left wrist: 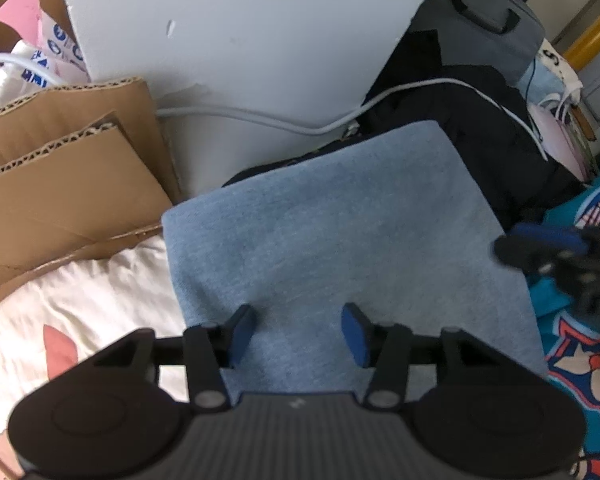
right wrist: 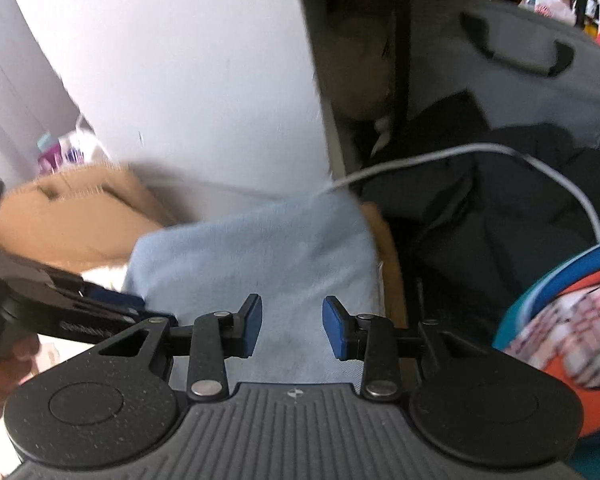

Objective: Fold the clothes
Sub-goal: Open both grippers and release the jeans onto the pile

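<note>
Cream bedding: folded blue garment under left gripper.

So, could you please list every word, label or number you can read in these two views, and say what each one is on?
"S": lone dark character on the white cloth at the far right, partly cut off.
White and blue packaging, far left: print too blurred to read.
Embossed lettering on the left tongs: too blurred.
Teal printed fabric: emblem only, no legible words.
</note>
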The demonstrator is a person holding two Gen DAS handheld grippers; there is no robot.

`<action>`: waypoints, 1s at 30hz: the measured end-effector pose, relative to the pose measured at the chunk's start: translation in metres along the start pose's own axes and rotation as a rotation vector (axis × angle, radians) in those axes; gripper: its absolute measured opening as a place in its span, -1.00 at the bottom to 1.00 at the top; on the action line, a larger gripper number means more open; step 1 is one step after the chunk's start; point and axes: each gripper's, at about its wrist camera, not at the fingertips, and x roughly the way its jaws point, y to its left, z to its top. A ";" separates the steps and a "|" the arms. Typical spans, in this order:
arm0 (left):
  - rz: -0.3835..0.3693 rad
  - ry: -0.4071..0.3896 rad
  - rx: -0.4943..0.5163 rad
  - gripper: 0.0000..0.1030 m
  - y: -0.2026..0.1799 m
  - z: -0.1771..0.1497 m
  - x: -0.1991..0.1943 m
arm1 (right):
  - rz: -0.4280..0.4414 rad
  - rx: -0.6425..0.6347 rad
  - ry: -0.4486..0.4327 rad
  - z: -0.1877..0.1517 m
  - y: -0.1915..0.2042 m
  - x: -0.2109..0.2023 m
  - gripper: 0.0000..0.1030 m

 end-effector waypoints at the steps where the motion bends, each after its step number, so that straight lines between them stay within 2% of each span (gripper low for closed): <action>1: 0.002 -0.002 0.001 0.06 0.001 -0.001 0.001 | -0.003 -0.003 0.016 -0.002 0.002 0.007 -0.22; 5: 0.004 -0.006 0.004 0.06 0.005 -0.004 0.004 | -0.026 -0.014 0.063 -0.014 0.006 0.032 -0.22; 9: 0.008 -0.012 0.016 0.07 0.005 -0.006 0.006 | -0.044 -0.027 0.072 -0.014 0.011 0.044 -0.24; 14: 0.026 -0.043 0.032 0.08 0.001 -0.012 0.006 | -0.052 -0.022 0.053 0.004 0.013 0.053 -0.24; 20: -0.001 -0.049 0.028 0.08 0.007 -0.015 0.006 | -0.048 0.016 0.035 0.024 0.006 0.065 -0.24; 30: -0.030 -0.085 -0.043 0.09 0.018 -0.025 0.007 | -0.063 0.033 -0.001 0.042 0.009 0.080 -0.23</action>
